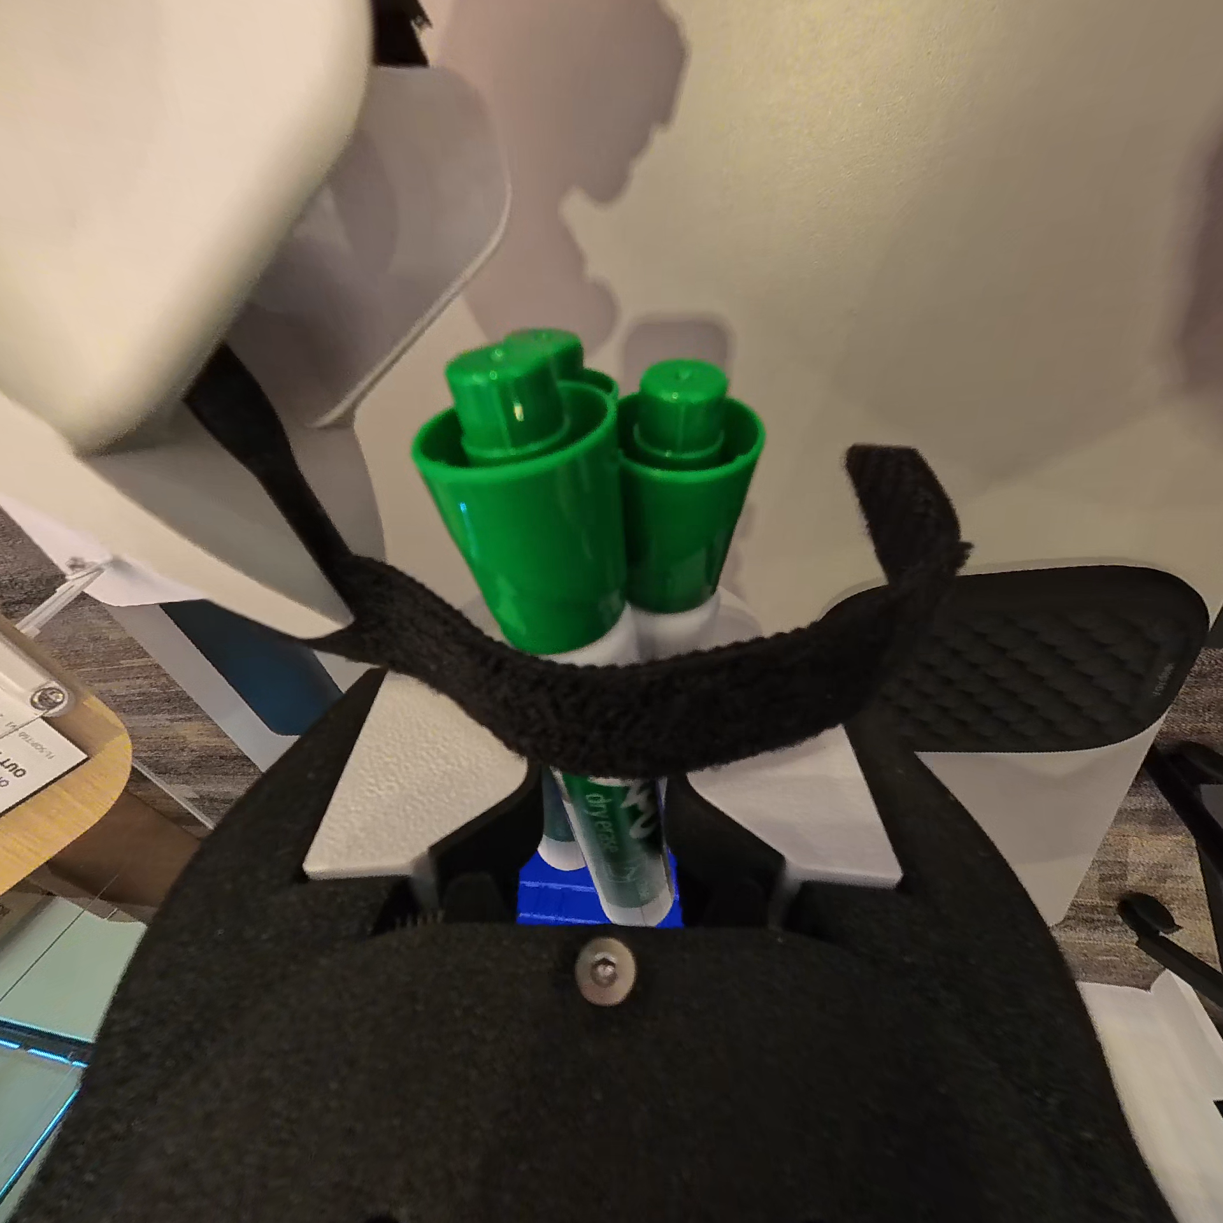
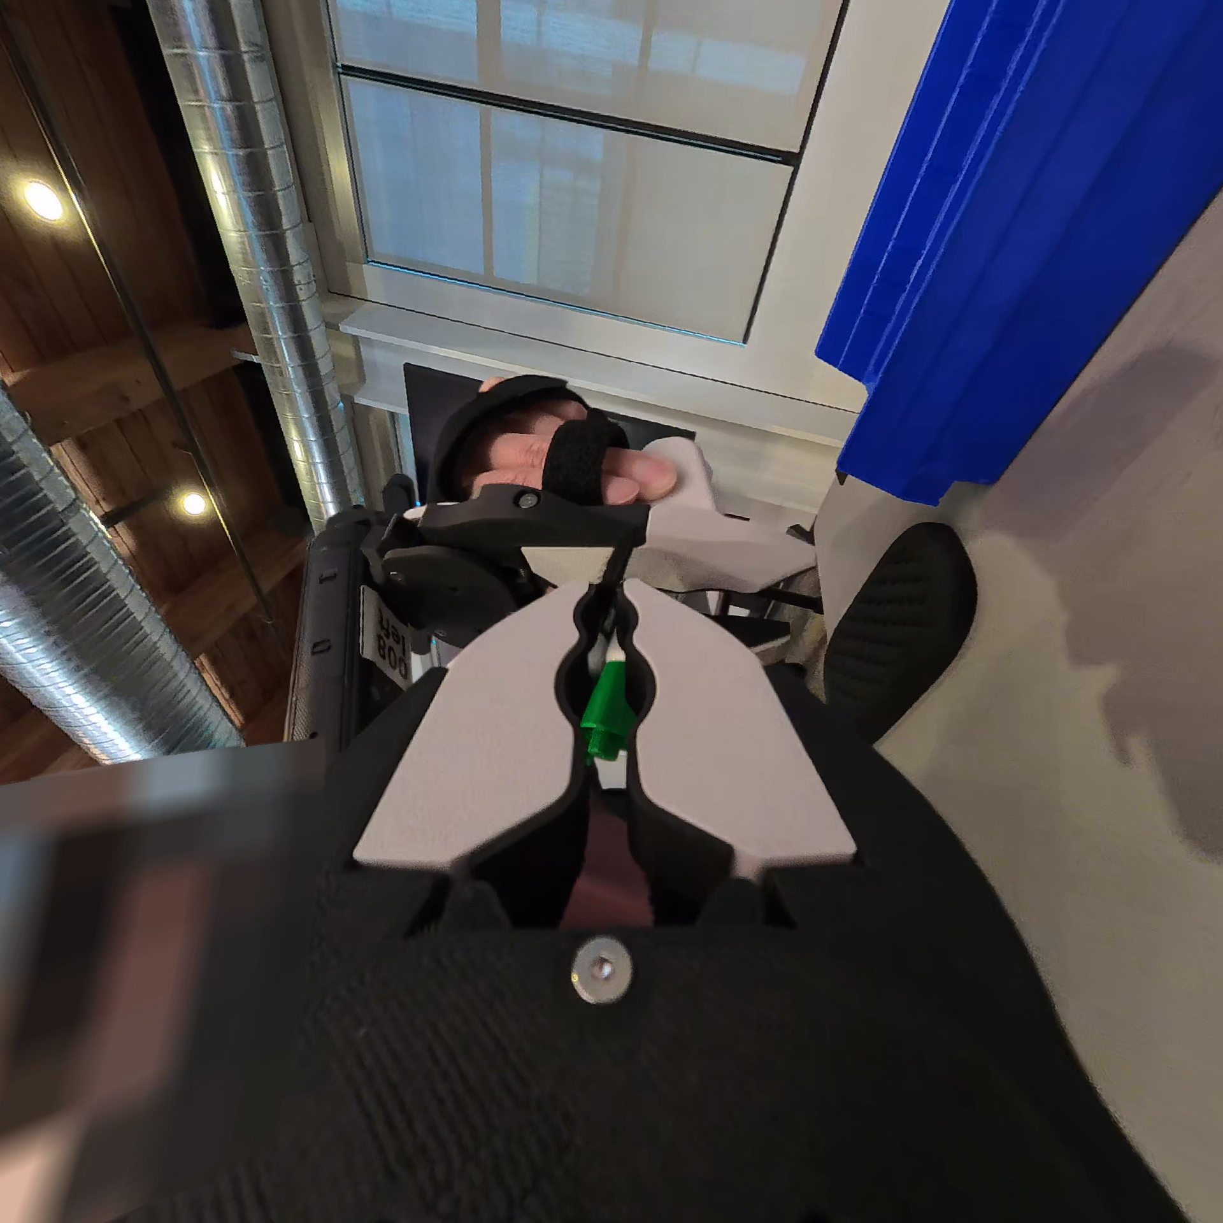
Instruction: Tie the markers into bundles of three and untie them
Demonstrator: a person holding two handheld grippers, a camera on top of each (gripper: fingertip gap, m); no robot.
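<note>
three green-capped markers (image 1: 562, 516) are clamped at frame centre by the left gripper (image 1: 599, 814), long axis pointing away. a black strap (image 1: 595, 701) is draped across them, its upper-left end pinched by the closed right gripper (image 2: 605, 605).

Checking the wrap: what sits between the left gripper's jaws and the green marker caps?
In the left wrist view, a black hook-and-loop strap crosses the markers' white barrels, between the jaws and the green caps.
</note>
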